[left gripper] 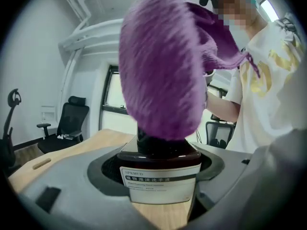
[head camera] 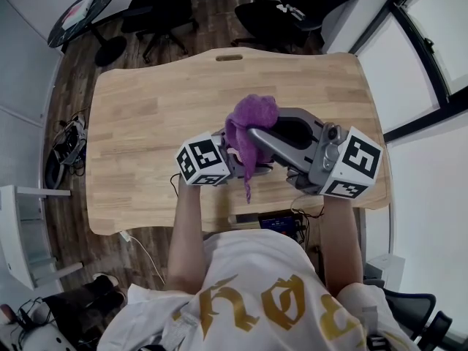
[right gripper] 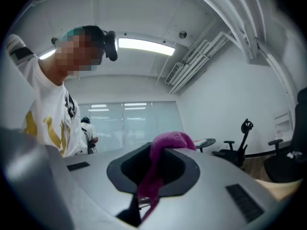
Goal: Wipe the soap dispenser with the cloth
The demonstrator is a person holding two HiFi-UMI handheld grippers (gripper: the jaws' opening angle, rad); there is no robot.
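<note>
Pale wood fills most of the head view, a table [head camera: 146, 108] with the person's white, gold-printed shirt [head camera: 256, 284] at its near edge. Just past the shirt both arms reach forward. The left gripper [head camera: 232, 161] has its jaws closed on a dark soap dispenser [left gripper: 160, 171] with a white label, held upright just above the tabletop. A purple cloth [head camera: 252, 119] is draped over the dispenser's top and hides its upper part. The right gripper [head camera: 263, 134] comes in from the right, its jaws pinched narrow on a trailing fold of that cloth. Beyond the table's far edge stand black office chairs [head camera: 161, 9] on a dark wood floor [head camera: 73, 86].
</note>
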